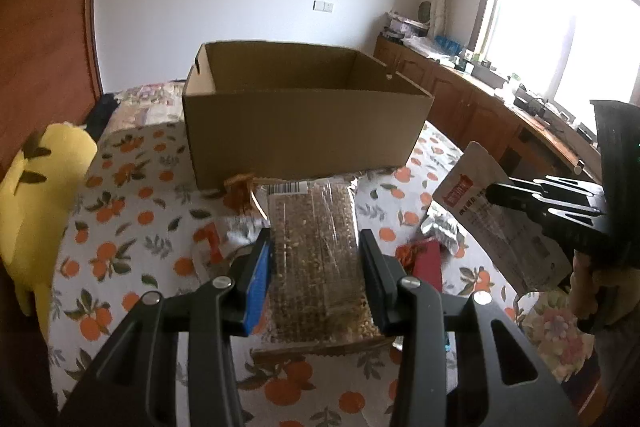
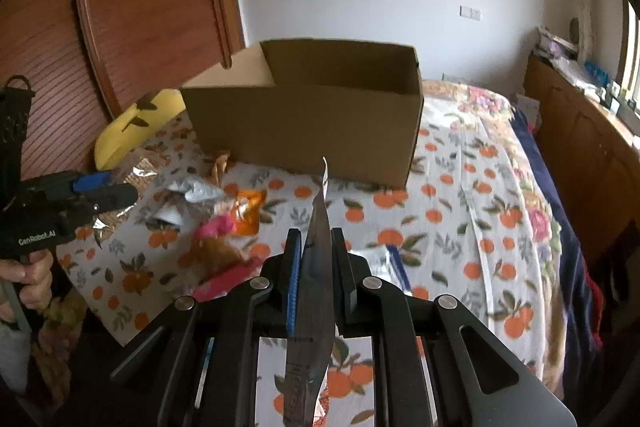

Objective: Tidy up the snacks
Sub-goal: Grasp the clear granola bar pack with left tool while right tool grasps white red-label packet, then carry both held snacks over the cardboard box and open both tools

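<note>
An open cardboard box [image 1: 304, 115] stands on the orange-print cloth; it also shows in the right wrist view [image 2: 320, 123]. My left gripper [image 1: 316, 267] is shut on a clear pack of brown grain bars [image 1: 316, 259], holding it just above the cloth in front of the box. My right gripper [image 2: 316, 263] is shut on a flat silver pouch [image 2: 318, 267], seen edge-on; in the left wrist view the pouch [image 1: 492, 215] shows its white printed face at the right. Loose snack packets [image 2: 228, 215] lie on the cloth left of the right gripper.
A yellow plush toy [image 1: 40, 195] lies at the left edge of the cloth. A red packet [image 1: 426, 263] and a silver packet [image 1: 444, 231] lie right of the bar pack. A wooden cabinet [image 1: 480, 107] with clutter runs under the window at right.
</note>
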Tool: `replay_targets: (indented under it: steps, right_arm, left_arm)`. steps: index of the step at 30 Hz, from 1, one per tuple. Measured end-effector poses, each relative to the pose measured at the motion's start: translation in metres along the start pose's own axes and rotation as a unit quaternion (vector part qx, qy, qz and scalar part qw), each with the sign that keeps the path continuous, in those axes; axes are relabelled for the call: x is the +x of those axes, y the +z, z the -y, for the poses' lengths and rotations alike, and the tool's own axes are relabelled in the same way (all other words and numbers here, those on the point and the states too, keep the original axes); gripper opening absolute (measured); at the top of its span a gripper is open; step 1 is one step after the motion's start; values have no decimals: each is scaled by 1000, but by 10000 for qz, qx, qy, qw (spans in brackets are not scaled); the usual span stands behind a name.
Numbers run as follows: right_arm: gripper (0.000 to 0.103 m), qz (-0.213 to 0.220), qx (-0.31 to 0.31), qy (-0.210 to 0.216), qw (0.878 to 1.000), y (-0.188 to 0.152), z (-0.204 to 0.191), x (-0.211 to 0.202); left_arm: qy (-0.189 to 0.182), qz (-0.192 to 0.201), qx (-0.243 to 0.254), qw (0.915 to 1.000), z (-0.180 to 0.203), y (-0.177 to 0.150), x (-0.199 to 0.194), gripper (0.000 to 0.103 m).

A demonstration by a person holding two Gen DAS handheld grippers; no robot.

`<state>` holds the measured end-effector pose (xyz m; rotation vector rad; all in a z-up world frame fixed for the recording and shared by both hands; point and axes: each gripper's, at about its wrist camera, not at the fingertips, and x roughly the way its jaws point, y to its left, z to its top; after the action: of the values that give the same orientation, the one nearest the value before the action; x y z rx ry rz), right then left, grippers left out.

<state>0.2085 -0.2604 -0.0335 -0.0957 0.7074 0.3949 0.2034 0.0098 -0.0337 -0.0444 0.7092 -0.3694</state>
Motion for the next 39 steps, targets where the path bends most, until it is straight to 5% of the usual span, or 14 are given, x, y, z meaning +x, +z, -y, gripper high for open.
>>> replay_targets:
  steps: [20, 39]
  right_arm:
    - [11, 687, -504, 58, 9963, 113, 9, 4]
    - [11, 925, -749, -120, 9928, 209, 13, 92]
  left_arm:
    - [257, 452, 462, 9976, -18, 109, 23, 41]
    - [303, 376, 419, 9980, -61, 180, 98, 41]
